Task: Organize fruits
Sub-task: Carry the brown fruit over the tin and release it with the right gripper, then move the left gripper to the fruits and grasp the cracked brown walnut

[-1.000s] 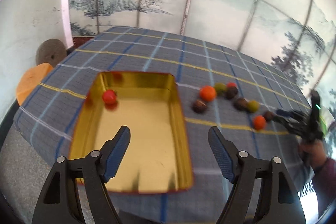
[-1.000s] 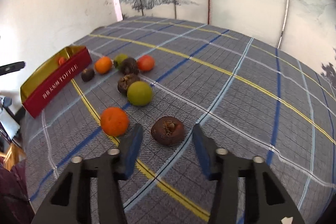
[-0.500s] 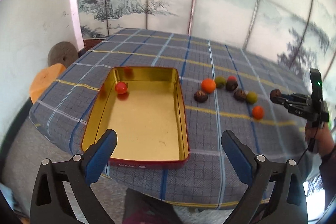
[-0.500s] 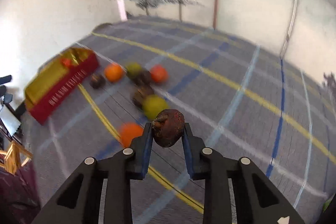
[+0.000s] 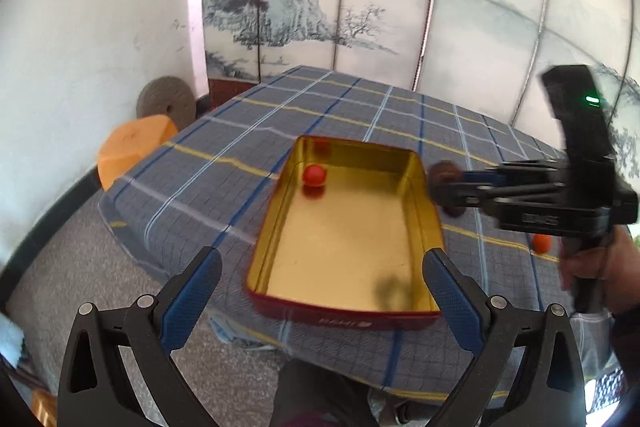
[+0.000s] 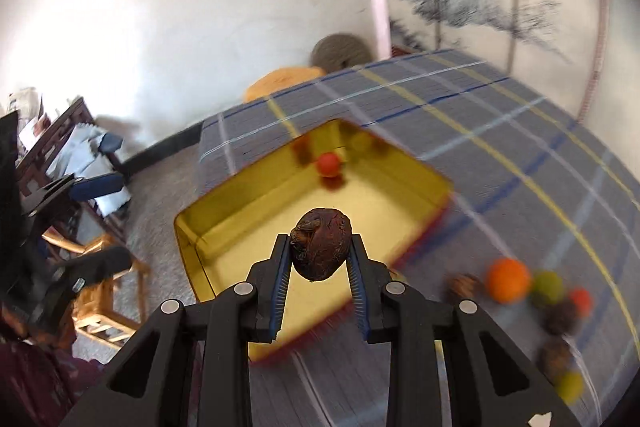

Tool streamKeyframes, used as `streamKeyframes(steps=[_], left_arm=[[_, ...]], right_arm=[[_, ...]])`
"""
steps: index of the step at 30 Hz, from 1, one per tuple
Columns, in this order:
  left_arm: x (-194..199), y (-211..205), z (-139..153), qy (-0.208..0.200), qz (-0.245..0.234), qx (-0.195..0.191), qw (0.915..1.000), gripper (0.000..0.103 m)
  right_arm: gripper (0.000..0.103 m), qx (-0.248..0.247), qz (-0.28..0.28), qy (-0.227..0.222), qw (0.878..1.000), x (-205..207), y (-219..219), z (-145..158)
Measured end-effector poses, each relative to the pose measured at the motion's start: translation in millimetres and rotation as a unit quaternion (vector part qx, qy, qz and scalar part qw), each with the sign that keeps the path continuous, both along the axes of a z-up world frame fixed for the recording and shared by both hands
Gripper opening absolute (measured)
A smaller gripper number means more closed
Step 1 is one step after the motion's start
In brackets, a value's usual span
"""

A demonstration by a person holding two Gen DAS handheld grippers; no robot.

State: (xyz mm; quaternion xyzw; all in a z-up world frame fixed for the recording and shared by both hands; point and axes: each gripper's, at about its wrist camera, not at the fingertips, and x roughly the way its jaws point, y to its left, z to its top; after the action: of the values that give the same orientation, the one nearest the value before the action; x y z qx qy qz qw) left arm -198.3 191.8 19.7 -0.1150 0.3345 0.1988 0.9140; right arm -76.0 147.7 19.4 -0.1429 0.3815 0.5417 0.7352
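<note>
Fruit, dark brown and wrinkled (image 6: 321, 244), sits clamped between the blue-padded fingers of the right gripper (image 6: 319, 259), held above the near edge of the gold-lined rectangular tin with red outer walls (image 6: 224, 227). One small red round fruit (image 6: 329, 164) lies inside the tin near its far wall. The left gripper (image 5: 322, 293) hangs spread wide, grasping nothing, in front of the tin. More orange, green and brown fruits (image 6: 508, 279) lie clustered on the grey-blue checked tablecloth (image 6: 520, 155), beside the tin.

tin (image 5: 340, 319) lettering blurred, no readable text
</note>
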Motion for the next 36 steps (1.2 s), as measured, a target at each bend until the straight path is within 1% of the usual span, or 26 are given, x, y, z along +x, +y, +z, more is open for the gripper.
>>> streamKeyframes(steps=[4, 6, 8, 14, 17, 19, 20, 21, 23, 25, 26, 27, 28, 30, 31, 33, 35, 36], left_arm=[[-8.3, 10.9, -1.3, 0.012, 0.024, 0.029, 0.9992, 0.1], [-12.2, 15.6, -1.6, 0.016, 0.035, 0.038, 0.9985, 0.1], [-14.6, 21.0, -3.6, 0.022, 0.04, 0.038, 0.9983, 0.1], [-17.6, 31.0, -12.4, 0.033, 0.05, 0.038, 0.9975, 0.1], [-18.5, 31.8, -15.1, 0.036, 0.052, 0.04, 0.9972, 0.1], [-19.2, 31.5, -16.1, 0.038, 0.052, 0.044, 0.997, 0.1], [-19.7, 31.3, -15.9, 0.037, 0.053, 0.046, 0.9969, 0.1], [-19.8, 31.2, -16.2, 0.037, 0.053, 0.047, 0.9968, 0.1], [-19.2, 30.6, -16.1, 0.04, 0.054, 0.049, 0.9966, 0.1], [-19.0, 32.0, -17.5, 0.041, 0.056, 0.046, 0.9965, 0.1], [-18.6, 33.0, -18.1, 0.042, 0.056, 0.045, 0.9965, 0.1], [-18.6, 33.2, -18.5, 0.043, 0.056, 0.044, 0.9965, 0.1], [-18.6, 33.3, -18.9, 0.044, 0.056, 0.045, 0.9964, 0.1], [-18.8, 32.6, -19.3, 0.043, 0.056, 0.049, 0.9963, 0.1], [-18.1, 32.4, -19.8, 0.045, 0.054, 0.049, 0.9963, 0.1], [-16.0, 31.3, -20.0, 0.046, 0.052, 0.052, 0.9962, 0.1], [-14.0, 28.9, -19.1, 0.046, 0.046, 0.055, 0.9963, 0.1], [-12.8, 26.3, -18.1, 0.047, 0.043, 0.058, 0.9963, 0.1]], right_arm=[[0.026, -0.018, 0.006, 0.025, 0.999, 8.2, 39.1, -15.1], [0.026, -0.038, 0.014, 0.029, 0.999, 12.9, 54.5, -23.3], [0.026, -0.051, 0.012, 0.038, 0.998, 15.9, 65.9, -30.0], [0.026, -0.075, 0.003, 0.043, 0.996, 19.4, 92.4, -38.1], [0.029, -0.078, -0.006, 0.049, 0.996, 22.3, 99.6, -39.2], [0.038, -0.067, -0.011, 0.06, 0.996, 24.6, 101.8, -37.4], [0.051, -0.058, -0.017, 0.059, 0.996, 25.1, 101.4, -34.2], [0.068, -0.055, -0.025, 0.054, 0.997, 25.1, 100.1, -31.2], [0.083, -0.037, -0.031, 0.049, 0.998, 26.4, 95.1, -23.8], [0.089, -0.014, -0.048, 0.046, 0.998, 28.0, 86.4, -13.4], [0.097, -0.007, -0.069, 0.037, 0.997, 28.0, 79.6, -5.9], [0.102, -0.009, -0.091, 0.026, 0.995, 26.8, 73.7, 0.6], [0.102, -0.007, -0.113, 0.017, 0.993, 23.9, 64.6, 8.5], [0.102, 0.035, -0.125, 0.005, 0.992, 11.3, 35.9, 26.8], [0.102, 0.061, -0.132, -0.019, 0.989, -1.6, 13.7, 38.9], [0.102, 0.069, -0.157, -0.078, 0.982, -22.0, -16.2, 51.8], [0.102, 0.071, -0.188, -0.14, 0.97, -44.0, -53.5, 61.0], [0.102, 0.079, -0.195, -0.152, 0.966, -51.3, -73.4, 63.3]])
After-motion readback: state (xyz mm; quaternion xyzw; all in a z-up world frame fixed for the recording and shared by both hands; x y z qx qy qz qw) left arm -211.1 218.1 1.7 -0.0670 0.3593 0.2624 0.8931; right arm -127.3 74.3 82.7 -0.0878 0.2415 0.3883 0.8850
